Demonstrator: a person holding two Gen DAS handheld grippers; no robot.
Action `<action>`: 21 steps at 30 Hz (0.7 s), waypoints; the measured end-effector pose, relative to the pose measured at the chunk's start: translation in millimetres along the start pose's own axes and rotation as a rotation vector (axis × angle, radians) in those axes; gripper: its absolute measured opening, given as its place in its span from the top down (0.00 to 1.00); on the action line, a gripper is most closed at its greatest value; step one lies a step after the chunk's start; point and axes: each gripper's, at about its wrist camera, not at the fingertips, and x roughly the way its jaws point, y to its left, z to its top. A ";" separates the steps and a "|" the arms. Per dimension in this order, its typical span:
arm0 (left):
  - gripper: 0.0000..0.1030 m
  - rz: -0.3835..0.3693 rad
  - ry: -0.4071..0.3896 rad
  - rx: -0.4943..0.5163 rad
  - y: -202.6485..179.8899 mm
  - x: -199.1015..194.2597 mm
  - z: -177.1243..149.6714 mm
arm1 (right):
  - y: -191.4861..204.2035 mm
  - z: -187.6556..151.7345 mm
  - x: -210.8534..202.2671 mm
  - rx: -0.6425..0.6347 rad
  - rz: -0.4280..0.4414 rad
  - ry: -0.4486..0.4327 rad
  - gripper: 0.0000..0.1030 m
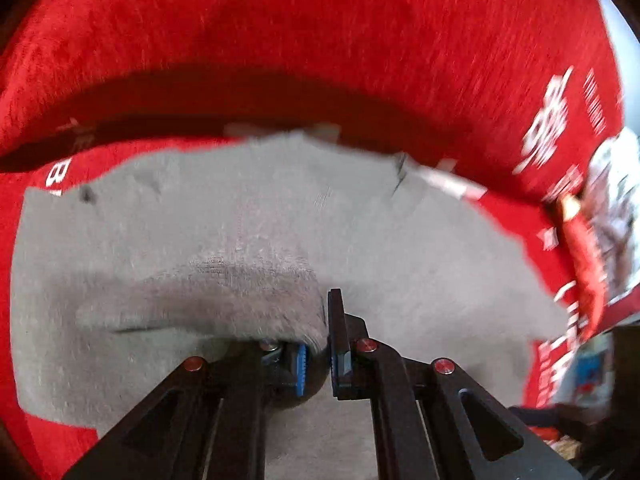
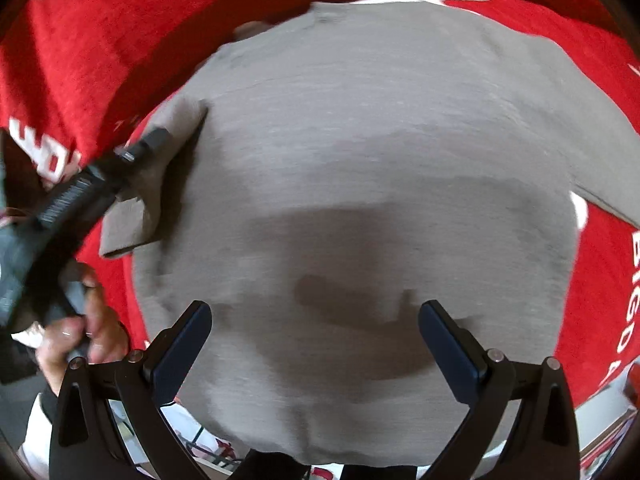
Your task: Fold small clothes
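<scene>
The left tool (image 1: 318, 344) is pinched tight on the edge of the grey shirt (image 2: 360, 160) spread on the red cloth (image 2: 100, 40), the right tool (image 2: 314, 336) gapes empty above it; a slipping pinch could undo the fold.

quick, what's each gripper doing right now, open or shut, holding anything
left gripper: shut on a fold of the grey garment.
right gripper: open, holding nothing, above the grey garment.
</scene>
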 end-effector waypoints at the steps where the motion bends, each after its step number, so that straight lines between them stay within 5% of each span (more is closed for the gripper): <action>1: 0.86 0.022 0.001 0.003 -1.9 1.0 -3.0 | -5.6 -0.9 0.3 0.010 -0.001 0.000 0.00; 2: 0.58 0.026 -0.006 -0.002 2.2 -2.2 -7.6 | -10.3 -1.1 0.7 0.019 -0.002 0.000 0.00; 3: 0.14 0.033 -0.020 -0.016 4.2 -7.7 -9.8 | -14.1 -0.8 0.9 0.027 -0.002 0.000 0.00; 4: 0.00 0.054 -0.037 -0.023 6.5 -13.4 -10.7 | -15.1 -1.4 1.2 0.031 -0.002 -0.001 0.00; 11: 0.00 0.197 -0.149 0.017 12.6 -78.4 -10.6 | 3.7 9.2 -14.2 -0.048 -0.044 -0.072 0.00; 15: 0.00 0.327 -0.218 -0.075 50.3 -125.3 -16.0 | 56.0 21.5 -21.1 -0.269 -0.105 -0.149 0.00; 21: 0.01 0.407 -0.137 -0.179 121.1 -145.3 -31.5 | 154.6 33.8 14.2 -0.658 -0.245 -0.215 0.00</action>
